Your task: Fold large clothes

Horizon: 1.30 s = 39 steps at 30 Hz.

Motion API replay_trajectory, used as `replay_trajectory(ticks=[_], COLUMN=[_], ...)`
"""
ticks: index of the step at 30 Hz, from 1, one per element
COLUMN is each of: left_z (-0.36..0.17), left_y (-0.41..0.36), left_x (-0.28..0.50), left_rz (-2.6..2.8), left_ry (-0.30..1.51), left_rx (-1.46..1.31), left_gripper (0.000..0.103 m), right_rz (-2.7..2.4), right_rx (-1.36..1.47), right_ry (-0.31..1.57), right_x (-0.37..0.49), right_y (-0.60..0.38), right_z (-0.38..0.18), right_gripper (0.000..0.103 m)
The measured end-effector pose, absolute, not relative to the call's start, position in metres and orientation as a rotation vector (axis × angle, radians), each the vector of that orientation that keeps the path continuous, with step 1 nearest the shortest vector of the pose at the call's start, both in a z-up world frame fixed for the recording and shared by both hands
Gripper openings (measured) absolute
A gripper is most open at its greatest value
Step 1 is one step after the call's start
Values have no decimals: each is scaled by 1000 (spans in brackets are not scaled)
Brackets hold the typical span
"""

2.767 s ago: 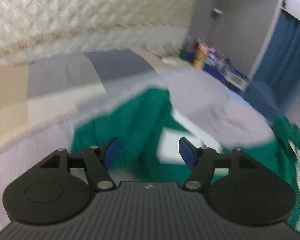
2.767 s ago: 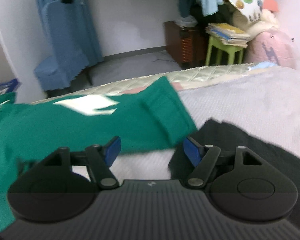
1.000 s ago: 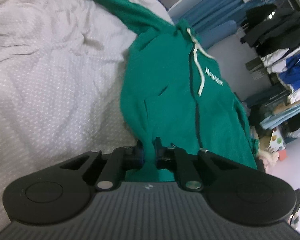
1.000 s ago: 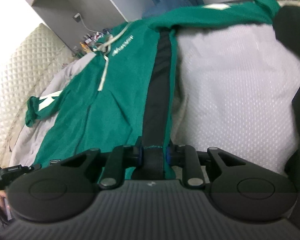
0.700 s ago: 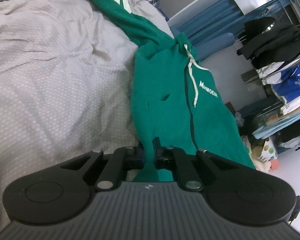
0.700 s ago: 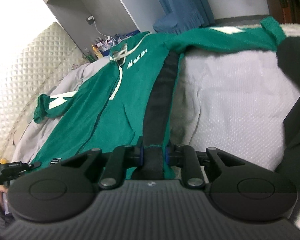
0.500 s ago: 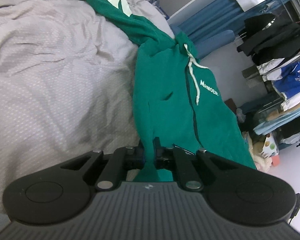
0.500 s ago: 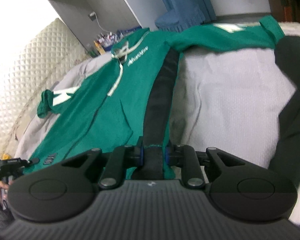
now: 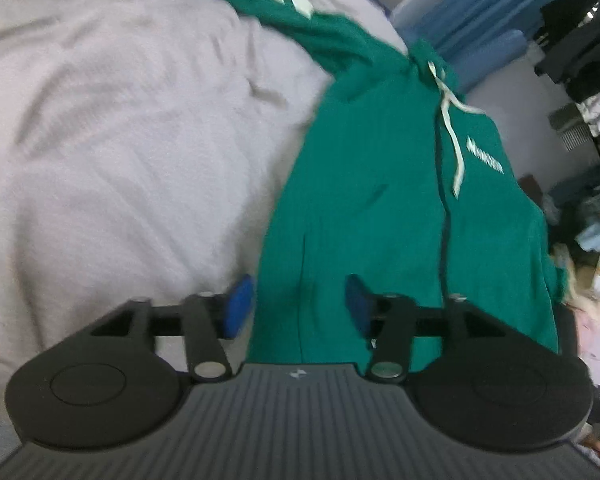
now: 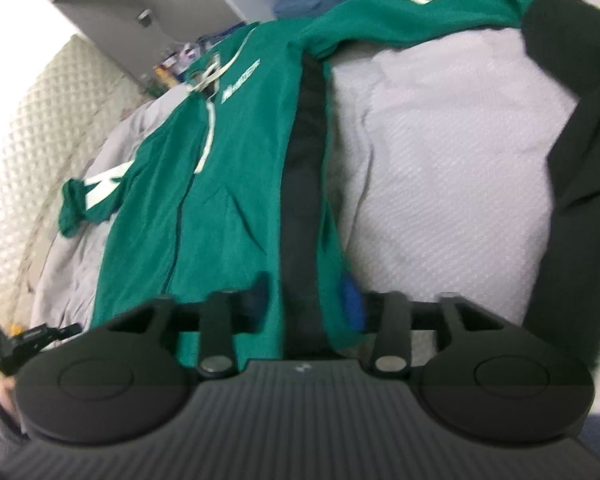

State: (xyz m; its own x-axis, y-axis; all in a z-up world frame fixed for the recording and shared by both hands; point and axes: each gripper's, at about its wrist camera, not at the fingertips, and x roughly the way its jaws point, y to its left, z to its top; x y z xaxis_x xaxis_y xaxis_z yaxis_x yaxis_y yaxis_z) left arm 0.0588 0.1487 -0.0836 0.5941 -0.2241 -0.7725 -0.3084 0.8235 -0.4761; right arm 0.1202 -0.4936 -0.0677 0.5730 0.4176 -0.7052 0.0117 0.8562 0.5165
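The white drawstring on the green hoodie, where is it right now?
In the left wrist view the white drawstring hangs from the neck, upper right, just left of the white chest lettering.

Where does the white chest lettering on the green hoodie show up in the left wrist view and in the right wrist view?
Left wrist: white lettering upper right, on the green hoodie, right of the zip.
Right wrist: lettering upper left of centre.
Shared landmark: the white drawstring beside the lettering.
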Motion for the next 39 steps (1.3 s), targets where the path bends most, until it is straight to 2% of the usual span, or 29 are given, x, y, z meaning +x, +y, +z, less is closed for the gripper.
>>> replay_trajectory(ticks=[1, 7, 15, 21, 27, 39], left_z=[-78, -35, 38, 64, 45, -51], left_y=[149, 129, 61, 10, -25, -25], left_x=[58, 65, 87, 96, 117, 169], left_rz=[53, 33, -66, -111, -148, -134], left_ry=[935, 842, 646, 542, 493, 509], left_rx=[-611, -485, -249, -172, -116, -131], left_gripper=[60, 60, 63, 63, 63, 63], right_rz=[239, 215, 274, 315, 291, 140], right_rx=[482, 352, 252, 218, 162, 95], right_ry=[922, 791, 570, 440, 402, 416], right_x=[119, 120, 126, 131, 135, 153], right_y=[-492, -468, -391, -341, -315, -318], right_z=[-61, -14, 54, 68, 33, -29], right_gripper=[59, 59, 59, 59, 59, 58])
